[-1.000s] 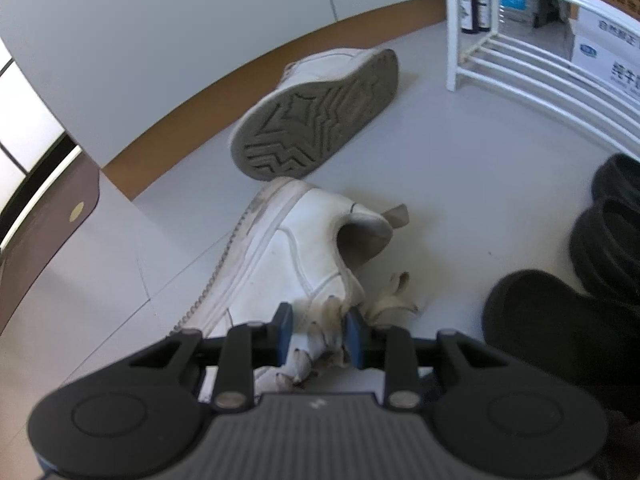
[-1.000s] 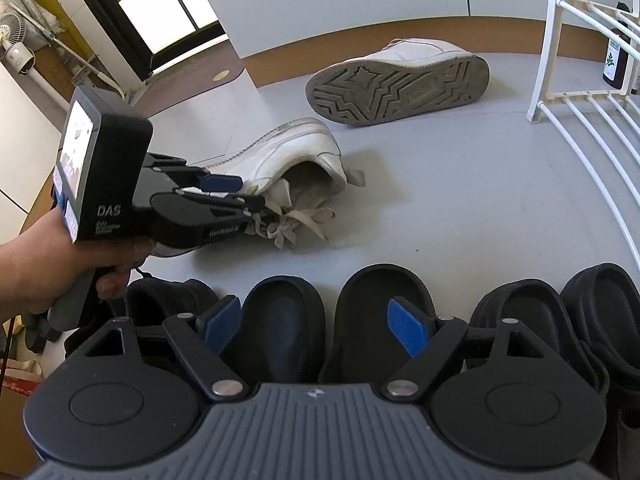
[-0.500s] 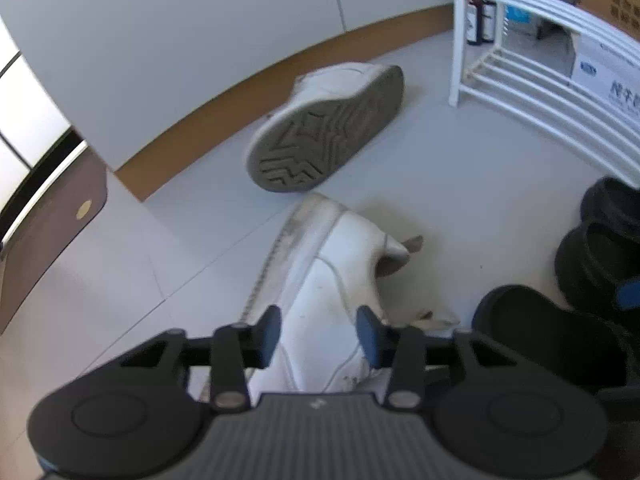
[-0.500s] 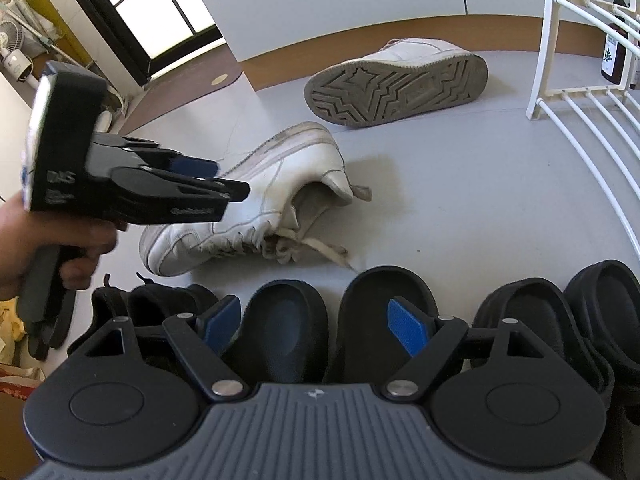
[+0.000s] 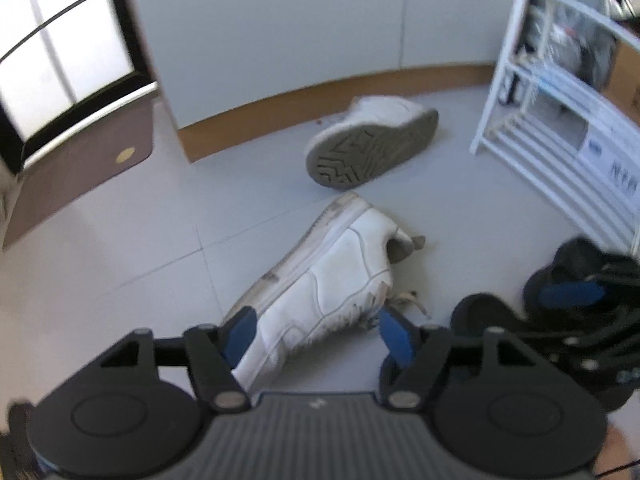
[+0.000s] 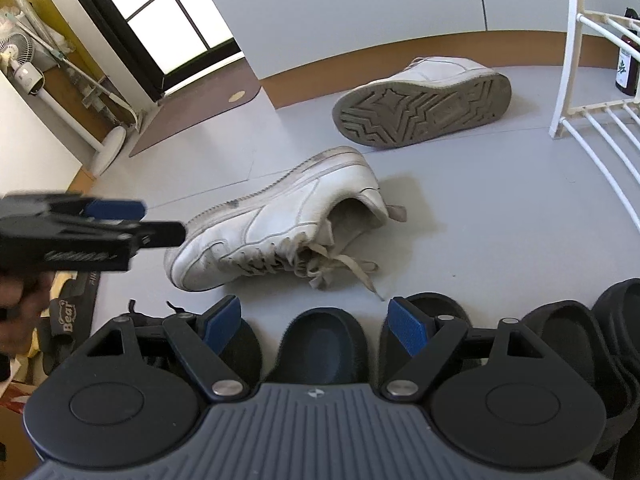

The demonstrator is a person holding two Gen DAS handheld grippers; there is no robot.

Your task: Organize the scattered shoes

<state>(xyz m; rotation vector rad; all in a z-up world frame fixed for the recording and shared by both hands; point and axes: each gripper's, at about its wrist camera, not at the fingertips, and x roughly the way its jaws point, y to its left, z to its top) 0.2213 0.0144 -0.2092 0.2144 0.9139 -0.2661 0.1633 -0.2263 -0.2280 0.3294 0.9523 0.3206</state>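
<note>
Your left claw [image 5: 314,334] hangs released right over the near sneaker [image 5: 320,280], which runs lower left to upper right mid-frame, the other sneaker [image 5: 372,144] tipped behind; right claw [image 6: 316,320] open over slippers [image 6: 324,344].

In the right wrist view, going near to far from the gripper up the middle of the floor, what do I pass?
Right gripper → black slipper → upright white sneaker → white sneaker tipped on its side, sole showing → brown baseboard → pale wall.
</note>
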